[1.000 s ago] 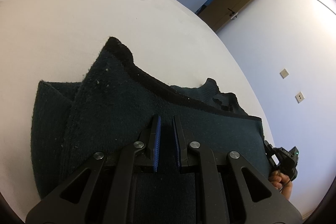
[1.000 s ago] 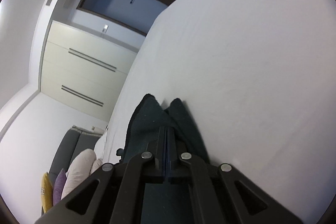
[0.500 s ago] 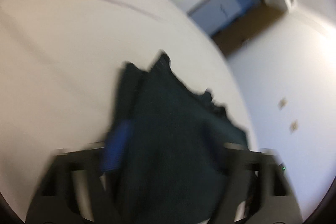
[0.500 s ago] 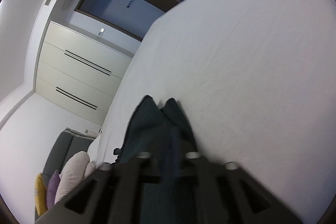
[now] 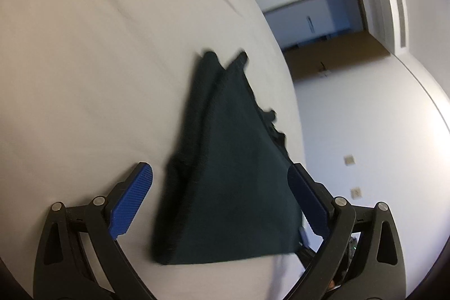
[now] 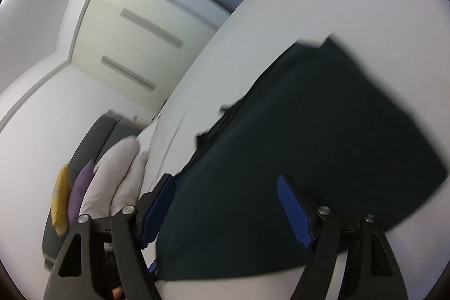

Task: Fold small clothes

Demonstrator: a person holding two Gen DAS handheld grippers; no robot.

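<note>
Both sets of jaws hang wide apart, gripping nothing, over the dark green garment lying folded on the white bed. In the left wrist view the left gripper straddles the cloth's near edge, blue pads on either side, and the garment runs long from six o'clock up to its two points at twelve, close to the bed's right-hand edge. In the right wrist view the right gripper hovers at the same near edge, with the cloth spreading from six toward one o'clock. Neither looks clearly nearer; both sit at the near hem. My read: the next fold takes that near edge along the long axis toward twelve. Pillows sit at eight o'clock, well clear.
</note>
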